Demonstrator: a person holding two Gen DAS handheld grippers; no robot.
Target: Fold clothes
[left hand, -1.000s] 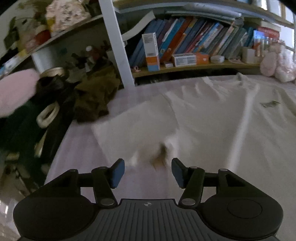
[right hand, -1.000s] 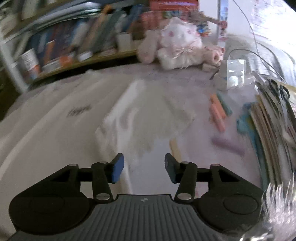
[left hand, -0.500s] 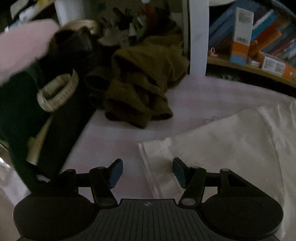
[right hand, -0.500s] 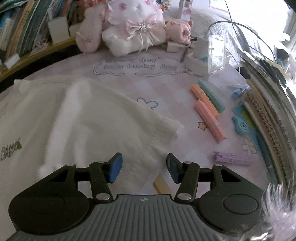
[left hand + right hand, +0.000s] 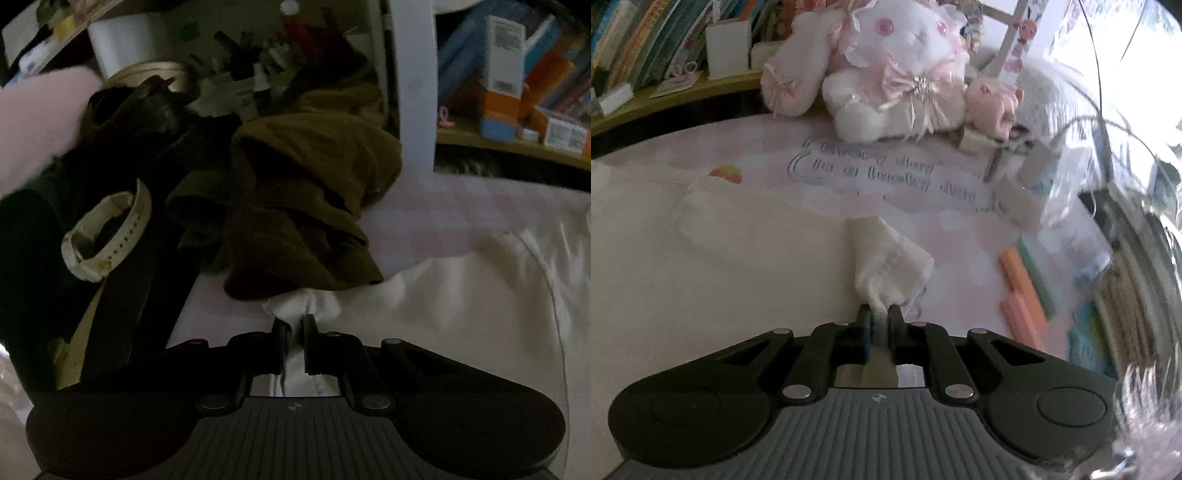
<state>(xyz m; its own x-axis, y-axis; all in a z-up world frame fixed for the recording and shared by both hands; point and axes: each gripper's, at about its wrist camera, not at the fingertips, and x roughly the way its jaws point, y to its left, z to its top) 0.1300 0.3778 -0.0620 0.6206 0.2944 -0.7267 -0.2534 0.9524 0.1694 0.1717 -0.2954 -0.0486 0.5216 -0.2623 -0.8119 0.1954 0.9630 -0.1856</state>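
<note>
One white garment (image 5: 701, 258), one brown garment (image 5: 303, 206), two grippers, one large plush toy (image 5: 897, 74), one small pink plush (image 5: 991, 105), one watch strap (image 5: 107, 236)

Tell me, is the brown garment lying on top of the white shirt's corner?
Yes, the brown garment overlaps the bunched corner of the white shirt just ahead of the left claw.

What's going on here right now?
A person is folding a white shirt spread on a pink mat. The left tool and the right tool are each closing on a bunched sleeve end, cloth pinched between the pads. A brown garment lies just beyond the left sleeve.
</note>
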